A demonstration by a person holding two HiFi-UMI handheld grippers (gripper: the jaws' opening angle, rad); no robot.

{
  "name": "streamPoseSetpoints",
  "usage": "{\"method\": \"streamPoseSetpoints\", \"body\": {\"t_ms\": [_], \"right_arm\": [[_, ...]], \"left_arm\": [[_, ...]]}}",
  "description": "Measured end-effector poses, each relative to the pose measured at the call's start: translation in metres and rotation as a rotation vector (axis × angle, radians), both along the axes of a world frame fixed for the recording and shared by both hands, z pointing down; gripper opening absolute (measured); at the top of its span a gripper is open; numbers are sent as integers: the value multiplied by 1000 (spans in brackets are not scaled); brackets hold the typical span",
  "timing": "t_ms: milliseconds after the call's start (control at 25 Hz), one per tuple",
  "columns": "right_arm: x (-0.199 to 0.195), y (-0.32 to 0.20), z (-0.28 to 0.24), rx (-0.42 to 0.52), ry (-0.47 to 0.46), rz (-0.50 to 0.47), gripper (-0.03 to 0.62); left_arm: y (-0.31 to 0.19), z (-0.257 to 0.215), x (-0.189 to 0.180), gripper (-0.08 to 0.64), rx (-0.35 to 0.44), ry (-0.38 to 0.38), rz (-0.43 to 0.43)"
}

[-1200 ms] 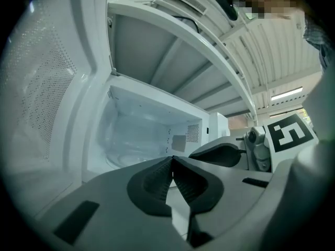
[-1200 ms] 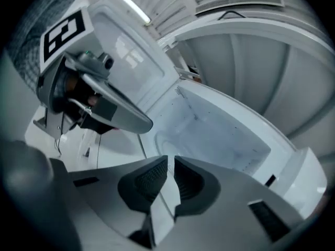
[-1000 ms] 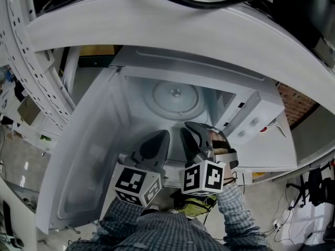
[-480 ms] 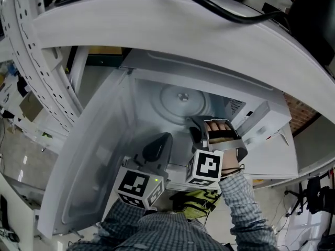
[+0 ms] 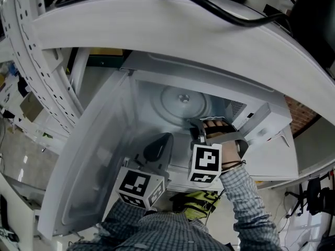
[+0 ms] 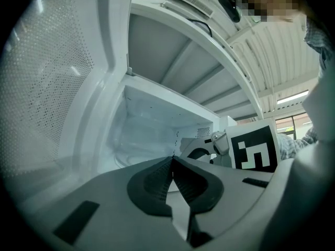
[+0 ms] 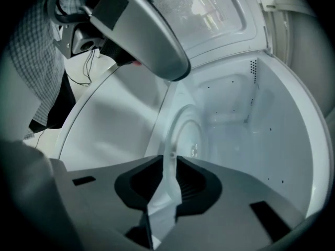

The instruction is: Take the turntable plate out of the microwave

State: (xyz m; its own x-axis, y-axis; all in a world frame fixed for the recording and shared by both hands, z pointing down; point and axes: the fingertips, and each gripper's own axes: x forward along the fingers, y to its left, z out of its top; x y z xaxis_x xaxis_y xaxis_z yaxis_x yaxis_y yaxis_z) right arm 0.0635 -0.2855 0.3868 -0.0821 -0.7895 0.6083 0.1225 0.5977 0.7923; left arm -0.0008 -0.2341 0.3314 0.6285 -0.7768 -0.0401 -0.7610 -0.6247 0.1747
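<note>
We see the microwave (image 5: 137,95) with its door (image 5: 89,156) swung open at the left. Our left gripper (image 5: 158,141) hangs before it, fingers clenched on nothing. The turntable plate (image 5: 180,101) lies inside; our right gripper (image 5: 197,127) has just been closing, its fingers grasping the plate's near rim.

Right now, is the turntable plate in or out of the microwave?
In: the turntable plate lies on the floor inside the microwave.

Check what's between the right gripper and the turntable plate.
Nothing. In the right gripper view the rim of the turntable plate sits between the jaws of the right gripper, which have just been closing onto it.
</note>
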Motion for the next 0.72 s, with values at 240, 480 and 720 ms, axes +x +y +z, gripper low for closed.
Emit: {"method": "streamPoseSetpoints", "body": {"t_ms": [240,480,720], "right_arm": [[0,3,5,-4,-21,-27,38],[1,3,2,45,-121,28,35],[3,1,-4,108,-181,62,35]], "left_arm": [[-2,0,0,9,-1,3,1],[-5,5,6,9,-28,-4,21],[-10,18,25,11,-81,-108,69]]}}
